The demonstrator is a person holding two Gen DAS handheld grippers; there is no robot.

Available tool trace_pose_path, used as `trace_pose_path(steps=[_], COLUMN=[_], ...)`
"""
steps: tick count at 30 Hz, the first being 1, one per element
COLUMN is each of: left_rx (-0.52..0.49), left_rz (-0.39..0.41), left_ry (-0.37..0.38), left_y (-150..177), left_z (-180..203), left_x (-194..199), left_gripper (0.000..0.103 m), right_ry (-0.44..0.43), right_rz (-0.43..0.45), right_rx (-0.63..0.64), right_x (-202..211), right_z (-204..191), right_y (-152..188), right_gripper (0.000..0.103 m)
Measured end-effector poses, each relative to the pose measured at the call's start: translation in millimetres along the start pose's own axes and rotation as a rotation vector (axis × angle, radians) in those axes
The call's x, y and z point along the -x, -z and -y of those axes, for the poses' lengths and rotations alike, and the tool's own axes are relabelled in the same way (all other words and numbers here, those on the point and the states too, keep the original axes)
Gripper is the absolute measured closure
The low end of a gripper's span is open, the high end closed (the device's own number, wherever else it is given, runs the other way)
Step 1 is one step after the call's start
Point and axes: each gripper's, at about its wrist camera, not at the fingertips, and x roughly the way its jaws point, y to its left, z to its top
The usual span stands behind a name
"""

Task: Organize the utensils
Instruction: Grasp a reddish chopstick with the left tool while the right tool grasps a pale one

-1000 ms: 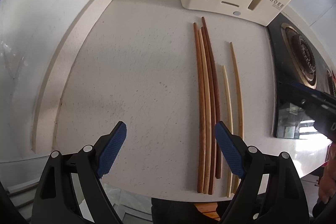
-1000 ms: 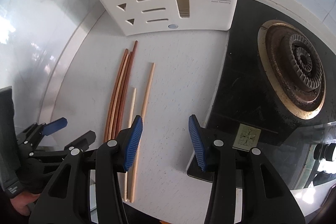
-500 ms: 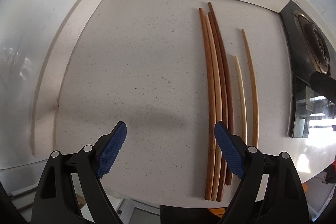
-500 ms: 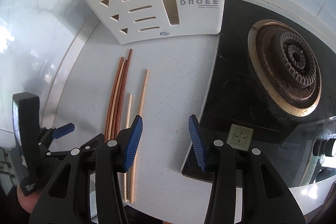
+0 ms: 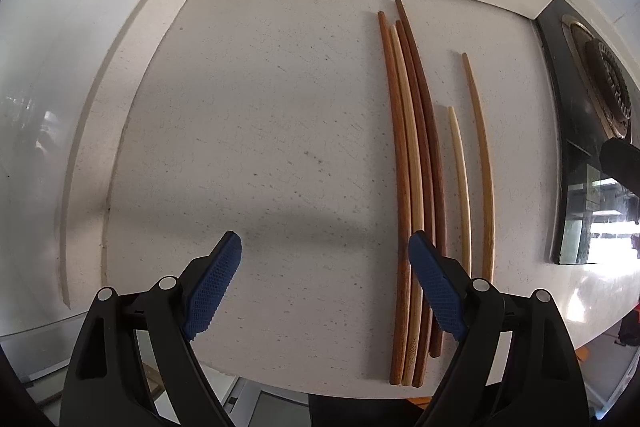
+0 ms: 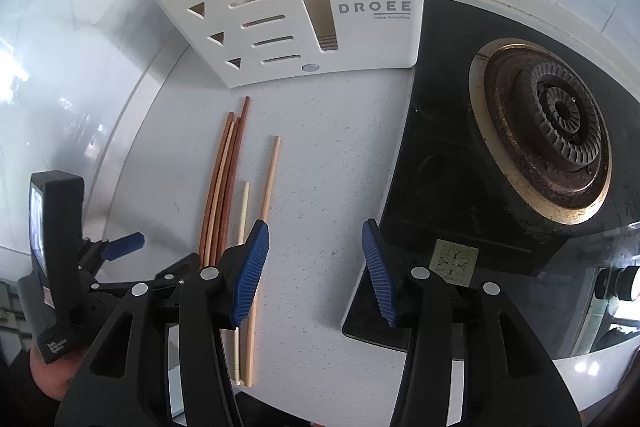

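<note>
Both claws have drawn in lower and closer over the bench (image 5: 256,131) than a second ago: in the left wrist view the chopsticks now fill more of the picture and the holder has slid up to the far edge, while in the right wrist view the holder looms larger. Nothing on the bench has shifted.

The left claw (image 5: 324,287) gapes wide and holds nothing; its right pad hangs over the near part of the dark chopstick bundle (image 5: 412,155), four sticks lying tight side by side and pointing toward the far holder. The right claw (image 6: 316,271) is also spread wide and empty, with its left pad above the near end of the tan chopstick (image 6: 268,187). Just left of that lies the shorter pale chopstick (image 6: 243,215), apart from the bundle.

The white utensil holder (image 6: 372,39) stands at the far side, beside the stove (image 6: 548,131) on the right, and already has a few sticks leaning out of its compartments.

As I read it, this is the approach to a pick: six sticks remain loose, so the sorting is still well short of done. Thin sticks lying flat will likely need a low, square pinch, and the bundled ones may come up together.
</note>
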Motion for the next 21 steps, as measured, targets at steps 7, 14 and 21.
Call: trace_pose_path(steps=[7,14,21], left_rx=[-0.007,-0.003,-0.013], left_rz=[-0.027,-0.044,-0.038], left_ry=[-0.014,-0.01,-0.011], left_y=[-1,-9,-12], left_z=[14,11,8], left_x=[-9,-9,0], left_gripper=[0.017,0.023,0.052], right_ry=[0.004,-0.005,-0.022], right_rz=[-0.003,-0.021,-0.046], right_rx=[0.001,0.005,0.002], right_x=[-4,-8,-12], right_z=[-1,-4,-8], right_y=[3,1,-1], right_gripper=[0.054,0.054,0.054])
